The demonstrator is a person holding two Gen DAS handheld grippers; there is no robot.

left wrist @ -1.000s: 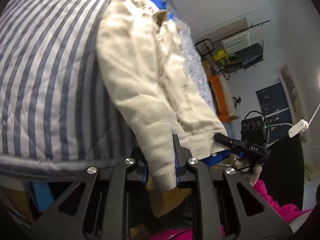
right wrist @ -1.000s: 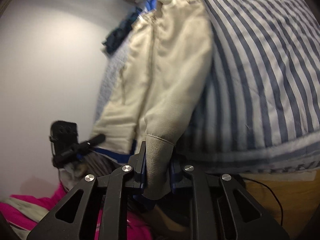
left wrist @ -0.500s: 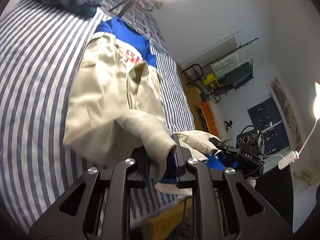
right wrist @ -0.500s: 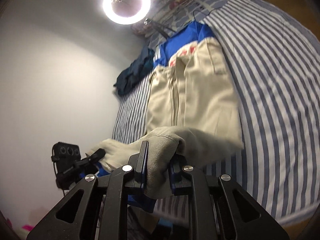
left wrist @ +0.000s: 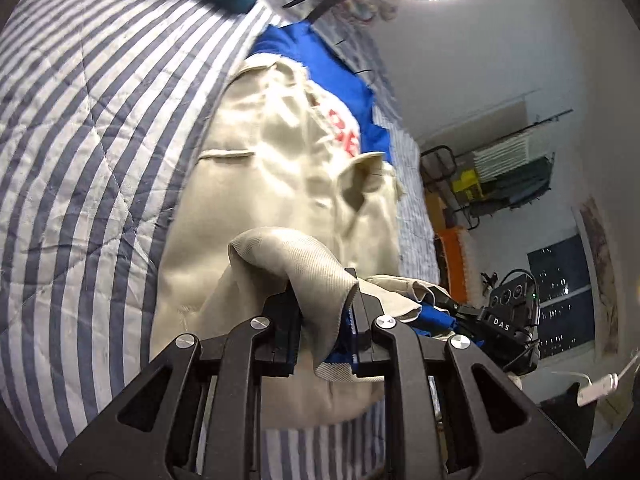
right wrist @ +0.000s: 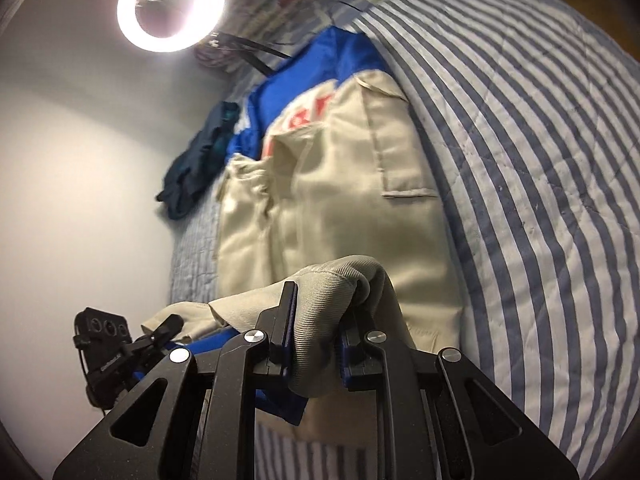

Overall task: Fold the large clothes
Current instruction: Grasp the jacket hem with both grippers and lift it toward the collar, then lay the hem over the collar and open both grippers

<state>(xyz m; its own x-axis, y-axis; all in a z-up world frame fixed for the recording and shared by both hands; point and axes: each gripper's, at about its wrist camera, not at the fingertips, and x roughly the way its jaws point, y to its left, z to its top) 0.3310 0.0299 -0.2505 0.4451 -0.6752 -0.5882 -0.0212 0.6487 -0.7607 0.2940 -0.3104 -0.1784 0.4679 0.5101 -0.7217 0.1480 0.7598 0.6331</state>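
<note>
A beige jacket (left wrist: 280, 184) with a blue lining and red letters lies lengthwise on the striped bed; it also shows in the right wrist view (right wrist: 340, 200). My left gripper (left wrist: 324, 308) is shut on the ribbed hem of the jacket (left wrist: 296, 264) and holds it lifted over the garment's near end. My right gripper (right wrist: 316, 320) is shut on the other part of the ribbed hem (right wrist: 332, 292), also lifted. Each view shows the other gripper at its side, at the same height.
The blue-and-white striped quilt (left wrist: 80, 160) covers the bed. A dark garment (right wrist: 200, 160) lies at the far end by the wall. A ring light (right wrist: 170, 4) stands beyond the bed head. A shelf rack (left wrist: 500, 176) stands by the wall.
Both grippers have risen from below the bed edge and carried the jacket's hem up and forward over the garment. The jacket's lower part now folds back over itself.
</note>
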